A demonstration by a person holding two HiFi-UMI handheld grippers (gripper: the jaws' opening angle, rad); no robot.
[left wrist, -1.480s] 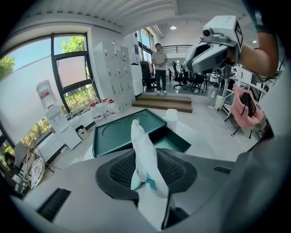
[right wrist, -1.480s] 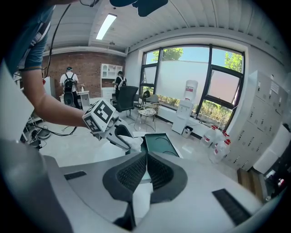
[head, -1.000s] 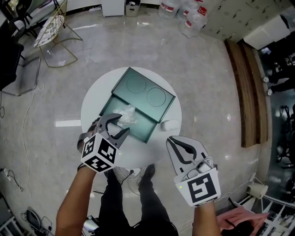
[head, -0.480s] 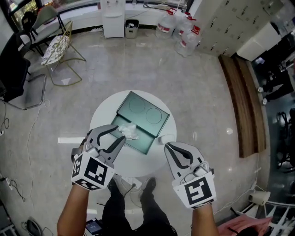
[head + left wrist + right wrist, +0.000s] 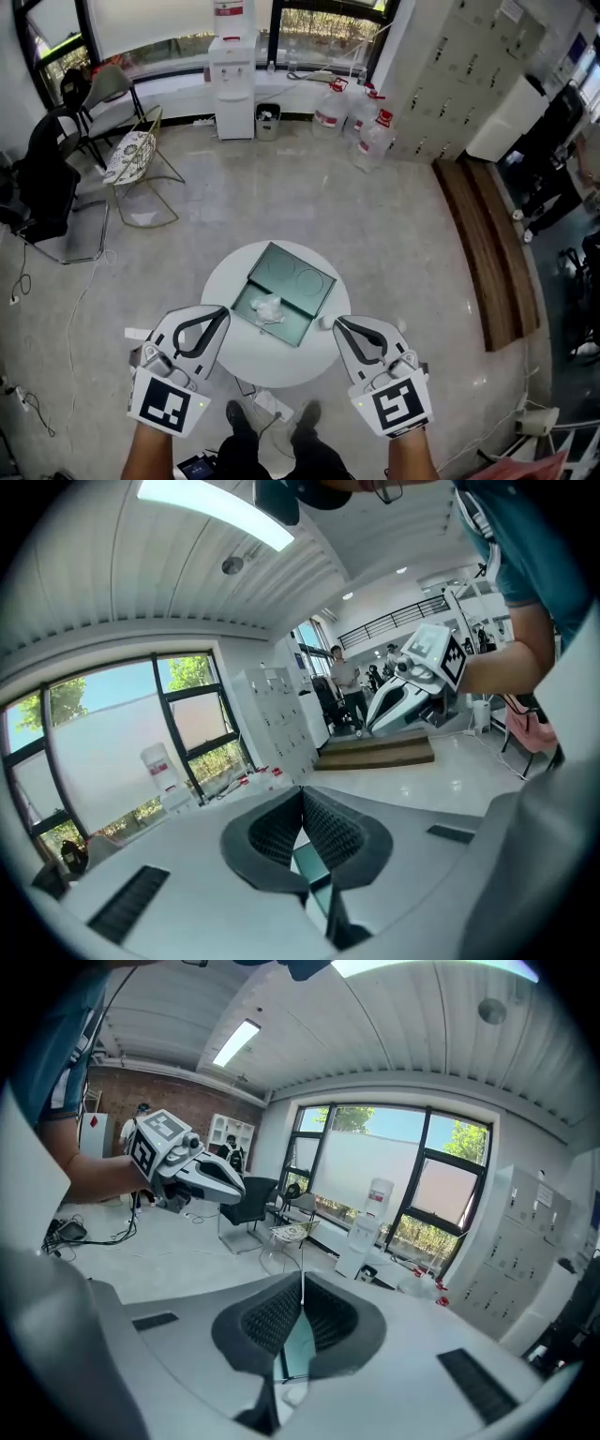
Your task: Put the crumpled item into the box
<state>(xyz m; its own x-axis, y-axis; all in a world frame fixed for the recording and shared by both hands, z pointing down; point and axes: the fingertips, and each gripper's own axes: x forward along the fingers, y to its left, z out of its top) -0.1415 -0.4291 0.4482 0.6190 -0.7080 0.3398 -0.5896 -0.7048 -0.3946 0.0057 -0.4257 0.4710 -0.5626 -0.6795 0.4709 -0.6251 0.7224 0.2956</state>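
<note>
**A:** Where's the crumpled item (image 5: pixel 268 307) right now?

**B:** Inside the box (image 5: pixel 298 278), lying in the nearer half. It's a pale, wrinkled wad, and the head view shows it too small to tell paper from plastic.

**A:** And the box itself?

**B:** It's dark green, flat and rectangular, opened into two panels on the round white worktop (image 5: pixel 281 361). The farther panel has two faint rings on it. How deep the box is can't be judged from straight above.

**A:** The grippers?

**B:** The left gripper (image 5: pixel 223 314) sits off the box's left corner, not touching it. Its jaws are clenched together on nothing. In its own view the ribbed black pads meet, with only a green sliver of the box showing beneath them. The right gripper (image 5: pixel 339 323) is off the box's right corner. It's squeezed closed and empty too, with just a hairline between its dimpled pads.

**A:** Anything hard to make out?

**B:** There's a small white object (image 5: pixel 326 322) just beside the box's right corner, partly covered by the right gripper's tip, and what it is can't be told. Both forearms are cut off by the frame's bottom edge.
</note>
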